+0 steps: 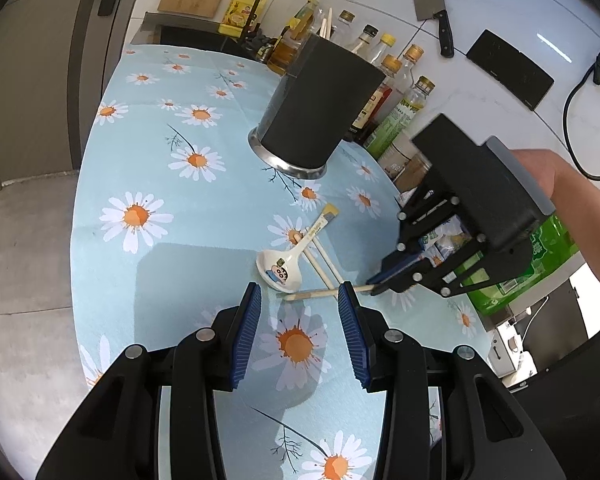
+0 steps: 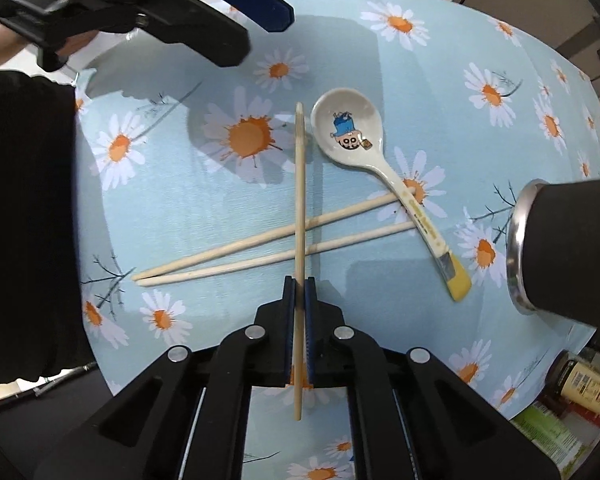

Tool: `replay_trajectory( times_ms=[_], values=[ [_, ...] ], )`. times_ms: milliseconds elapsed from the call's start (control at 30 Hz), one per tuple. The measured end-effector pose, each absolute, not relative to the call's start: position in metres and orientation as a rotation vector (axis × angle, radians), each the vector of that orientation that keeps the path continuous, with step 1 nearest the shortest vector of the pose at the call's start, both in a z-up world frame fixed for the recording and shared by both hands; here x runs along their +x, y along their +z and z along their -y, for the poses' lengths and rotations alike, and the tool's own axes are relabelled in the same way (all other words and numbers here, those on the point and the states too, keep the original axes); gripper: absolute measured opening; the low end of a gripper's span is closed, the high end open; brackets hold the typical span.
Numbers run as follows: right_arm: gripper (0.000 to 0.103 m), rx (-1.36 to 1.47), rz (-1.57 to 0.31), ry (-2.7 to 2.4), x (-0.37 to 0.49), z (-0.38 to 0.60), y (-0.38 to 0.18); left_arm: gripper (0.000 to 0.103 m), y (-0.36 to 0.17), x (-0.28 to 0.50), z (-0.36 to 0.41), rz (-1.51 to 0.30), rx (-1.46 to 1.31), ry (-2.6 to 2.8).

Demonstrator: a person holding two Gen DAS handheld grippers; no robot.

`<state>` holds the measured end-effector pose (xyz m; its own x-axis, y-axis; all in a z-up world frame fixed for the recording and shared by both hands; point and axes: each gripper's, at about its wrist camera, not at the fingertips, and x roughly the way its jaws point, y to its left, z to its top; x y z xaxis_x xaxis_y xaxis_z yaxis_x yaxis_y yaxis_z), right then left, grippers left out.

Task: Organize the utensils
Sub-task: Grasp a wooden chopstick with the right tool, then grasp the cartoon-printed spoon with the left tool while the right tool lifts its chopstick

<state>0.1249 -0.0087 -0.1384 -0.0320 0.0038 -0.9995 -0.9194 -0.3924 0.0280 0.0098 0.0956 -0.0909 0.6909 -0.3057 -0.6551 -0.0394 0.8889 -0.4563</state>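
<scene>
1. The right tool (image 2: 299, 285) is clenching a single chopstick (image 2: 299, 184) partway along its length, its far tip lying over the two loose chopsticks (image 2: 260, 246) on the surface (image 2: 204, 200). Such a thin, smooth stick is liable to be pivoting or slipping between the pads.
2. The gripped stick is crossing the loose pair; dragging rather than lifting could be scattering them or nudging the ceramic spoon (image 2: 352, 132), whose handle is resting on their ends.
3. The dark utensil holder (image 1: 320, 104), standing well apart, already has chopsticks in it; a tilted stick risks catching its rim.
4. The left tool (image 1: 299, 294) is hanging released near the spoon's bowl, risking a collision between tools.
</scene>
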Motion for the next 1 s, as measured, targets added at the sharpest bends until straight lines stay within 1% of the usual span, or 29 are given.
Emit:
replay_trajectory(
  times_ms=[233, 400, 567, 767, 900, 1000],
  values=[
    [0.006, -1.248, -1.040, 1.513, 0.148, 0.019, -0.105, 0.039, -0.089, 0.014, -0.102, -0.800, -0.495, -0.164],
    [0.006, -0.961, -1.072, 1.489, 0.166, 0.034, -0.080, 0.039, -0.093, 0.024, -0.110, -0.831, -0.508, -0.153],
    [0.006, -0.661, -1.060, 1.456, 0.164, 0.069, -0.047, 0.039, -0.104, 0.041, -0.121, -0.910, -0.553, -0.132],
    [0.006, -0.327, -1.028, 1.406, 0.172, 0.083, -0.036, 0.039, -0.114, 0.056, -0.123, -0.975, -0.631, -0.117],
    [0.006, -0.179, -1.022, 1.386, 0.182, 0.096, -0.027, 0.039, -0.124, 0.060, -0.120, -1.012, -0.727, -0.079],
    [0.006, -0.094, -1.019, 1.391, 0.189, 0.104, -0.026, 0.039, -0.130, 0.058, -0.116, -1.007, -0.823, -0.037]
  ],
)
